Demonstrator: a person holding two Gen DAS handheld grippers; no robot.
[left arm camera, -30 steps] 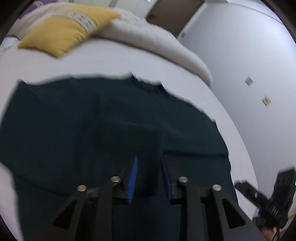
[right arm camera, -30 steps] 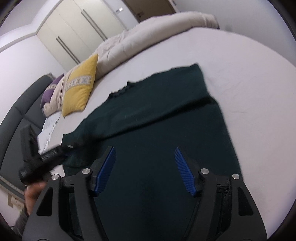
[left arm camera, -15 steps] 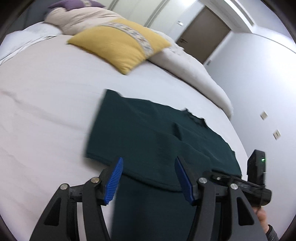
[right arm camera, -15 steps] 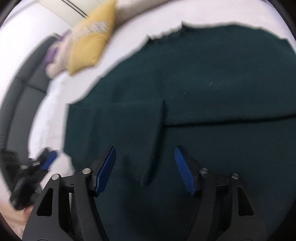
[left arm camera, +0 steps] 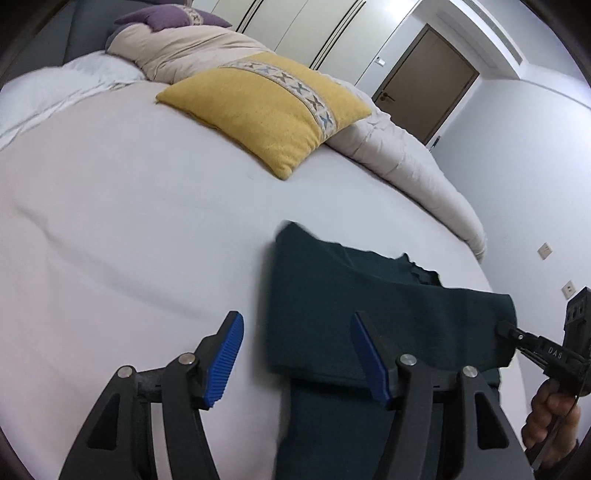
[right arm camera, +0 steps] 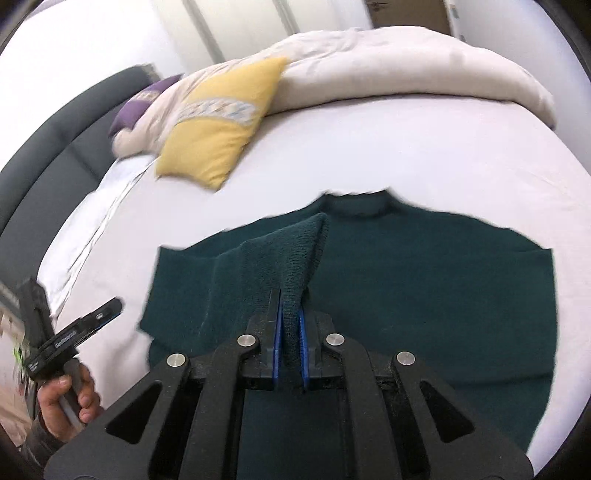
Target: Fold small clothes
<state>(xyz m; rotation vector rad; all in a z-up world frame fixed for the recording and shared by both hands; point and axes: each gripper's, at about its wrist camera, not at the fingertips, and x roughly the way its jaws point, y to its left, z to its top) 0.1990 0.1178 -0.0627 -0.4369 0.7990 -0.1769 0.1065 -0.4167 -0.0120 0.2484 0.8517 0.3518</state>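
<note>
A dark green knit sweater (right arm camera: 424, 266) lies on the white bed (right arm camera: 369, 140). My right gripper (right arm camera: 290, 347) is shut on a folded sleeve edge of the sweater (right arm camera: 295, 258) and lifts it over the body. In the left wrist view the sweater (left arm camera: 369, 302) lies to the right with its left side folded in. My left gripper (left arm camera: 295, 354) is open and empty, low over the bed at the sweater's left edge. The right gripper (left arm camera: 532, 343) shows there pinching the fold's end.
A yellow pillow (left arm camera: 266, 107) and a beige duvet (left arm camera: 399, 155) lie at the far side of the bed. A purple pillow (left arm camera: 166, 16) and a grey headboard (right arm camera: 55, 147) are beyond. A brown door (left arm camera: 428, 77) stands in the back wall.
My left gripper let go of the sweater, opened and moved off to its left edge. My right gripper closed on the sleeve fold and lifted it.
</note>
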